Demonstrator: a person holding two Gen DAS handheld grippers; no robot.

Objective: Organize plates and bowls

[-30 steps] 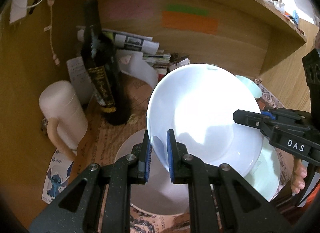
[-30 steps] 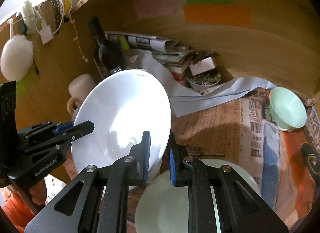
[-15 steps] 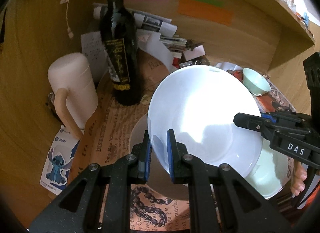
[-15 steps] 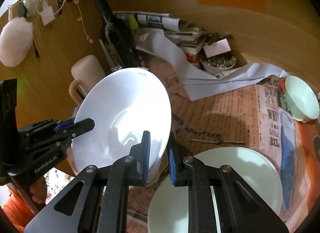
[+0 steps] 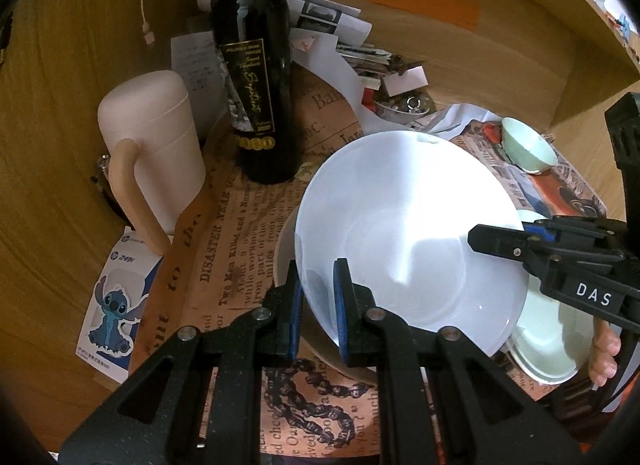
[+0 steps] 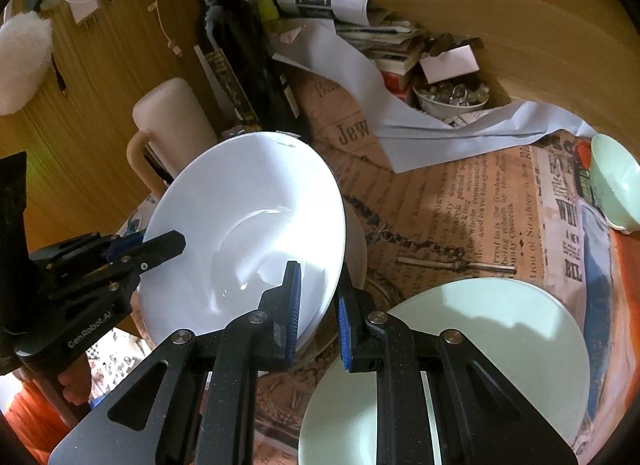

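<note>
- Newsprint-patterned cloth (image 6: 472, 201) covers the desk, wooden walls curving round a cluttered alcove: a dark wine bottle (image 5: 256, 77), a pale lidded mug (image 5: 156, 149), loose papers.
- A small green bowl (image 6: 614, 181) sits far right; a pale green plate (image 6: 488, 341) lies flat near the front.
- The white plate (image 5: 404, 225) is tilted over another dish, held from both sides.
- The left gripper (image 5: 318, 305) pinches its near rim, blue pads tight on the edge.
- The right gripper (image 6: 318, 313) clamps the opposite rim, just beside the green plate.
</note>
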